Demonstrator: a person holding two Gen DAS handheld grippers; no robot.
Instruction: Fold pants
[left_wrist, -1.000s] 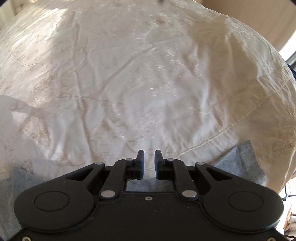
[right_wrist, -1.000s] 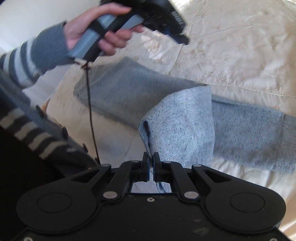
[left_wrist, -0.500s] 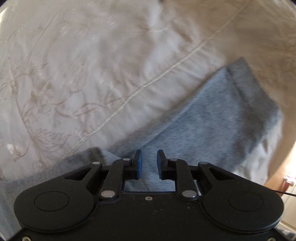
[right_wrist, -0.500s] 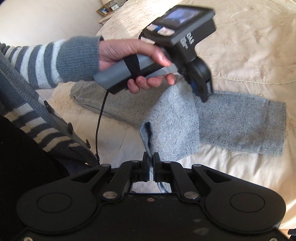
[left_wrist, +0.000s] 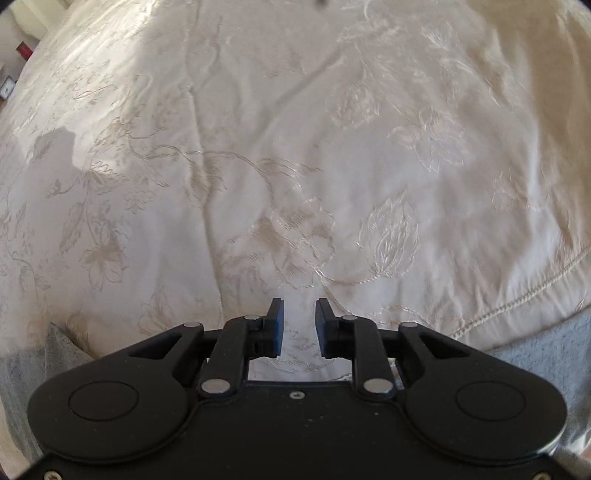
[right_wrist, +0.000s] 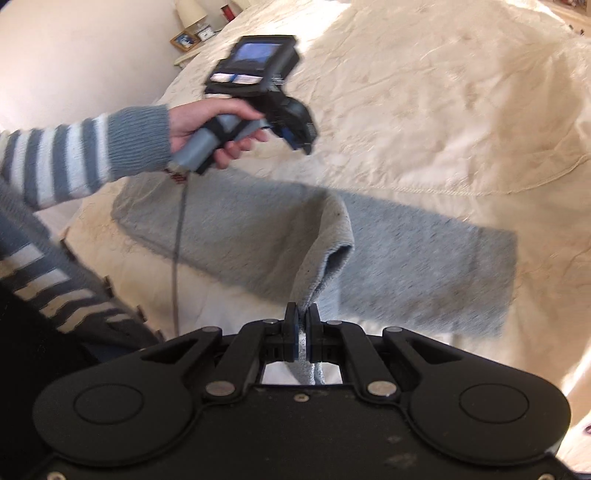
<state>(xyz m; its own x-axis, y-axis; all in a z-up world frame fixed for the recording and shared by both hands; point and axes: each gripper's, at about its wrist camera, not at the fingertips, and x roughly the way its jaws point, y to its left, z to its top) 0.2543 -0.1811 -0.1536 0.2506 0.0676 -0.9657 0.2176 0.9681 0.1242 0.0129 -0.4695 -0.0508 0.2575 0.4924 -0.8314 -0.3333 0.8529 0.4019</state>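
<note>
**Operator:** Right gripper (right_wrist: 300, 325) status?

**Technician:** Jaws clamped on a fold of the grey knit pants (right_wrist: 406, 258), which rises from the pads as a soft ridge. The rest of the garment lies flat across the cream embroidered bedspread (right_wrist: 443, 110), running from 9 o'clock to 3 o'clock in the right wrist view. Left gripper (left_wrist: 298, 325): jaws apart, nothing between them. They have just been opening. In its own view only bedspread lies ahead, with grey fabric at 4 and 8 o'clock of the frame.

**Operator:** Handling characteristics?

**Technician:** Judged light, limp and non-fragile. The knit drapes and sags from a single pinch, so one grip point likely lets the fold twist. Recommended hold: the edge of the lifted layer, one gripper near each corner, pinching through the full thickness.

**Operator:** Change from one second ago?

**Technician:** The left gripper, carried by a hand (right_wrist: 207, 125) in a striped sleeve (right_wrist: 85, 151), then showed narrower jaws. Half a second ago it hung over the fabric; it now sits at 11 o'clock, past the far edge. The lifted fold has narrowed from a broad flap to a thin ridge.
</note>
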